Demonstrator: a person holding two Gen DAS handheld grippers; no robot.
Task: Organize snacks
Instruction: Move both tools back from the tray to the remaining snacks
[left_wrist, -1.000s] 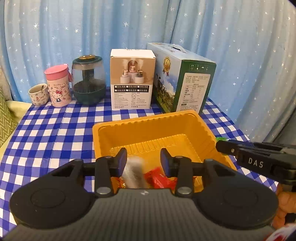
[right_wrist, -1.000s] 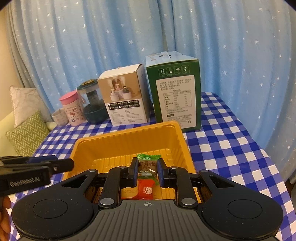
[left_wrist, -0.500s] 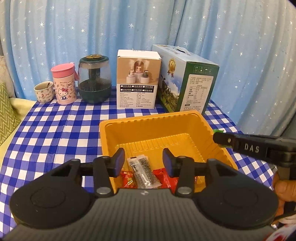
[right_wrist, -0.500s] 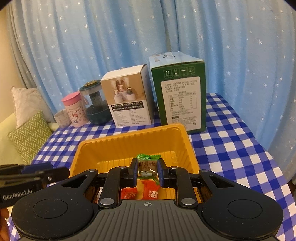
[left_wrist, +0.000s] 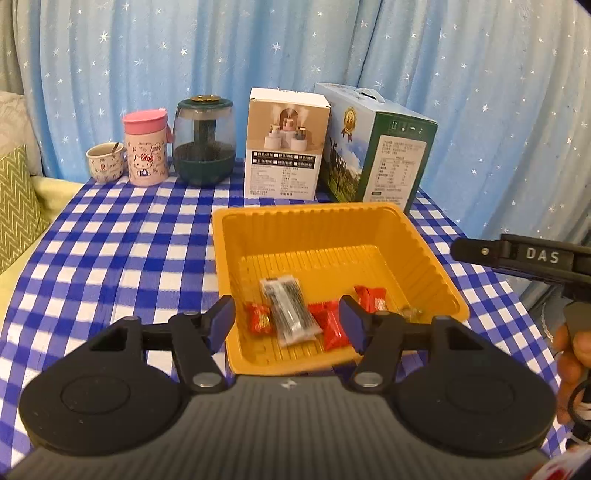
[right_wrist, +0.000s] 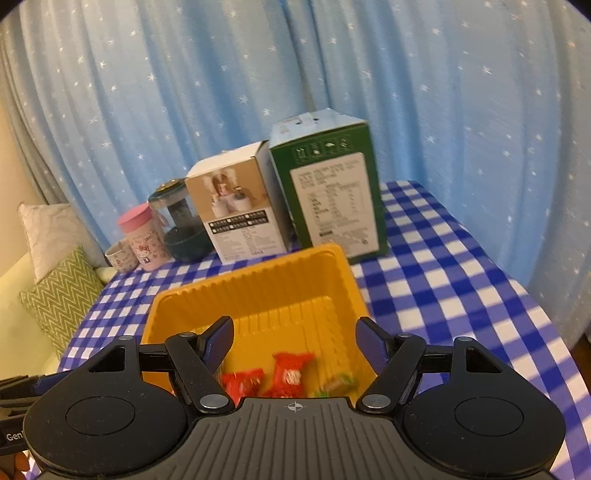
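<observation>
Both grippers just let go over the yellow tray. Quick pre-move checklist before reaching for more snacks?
1. Left gripper open, nothing between its jaws, which have just been opening: ok.
2. Right gripper open and empty, jaws have just been opening: ok.
3. Clear packet lying inside the yellow tray: ok.
4. Green-wrapped snack down in the tray by its right wall: ok.
5. Red candies in the tray, none on the tablecloth: ok.
6. More snacks left outside the tray: cannot tell.
</observation>
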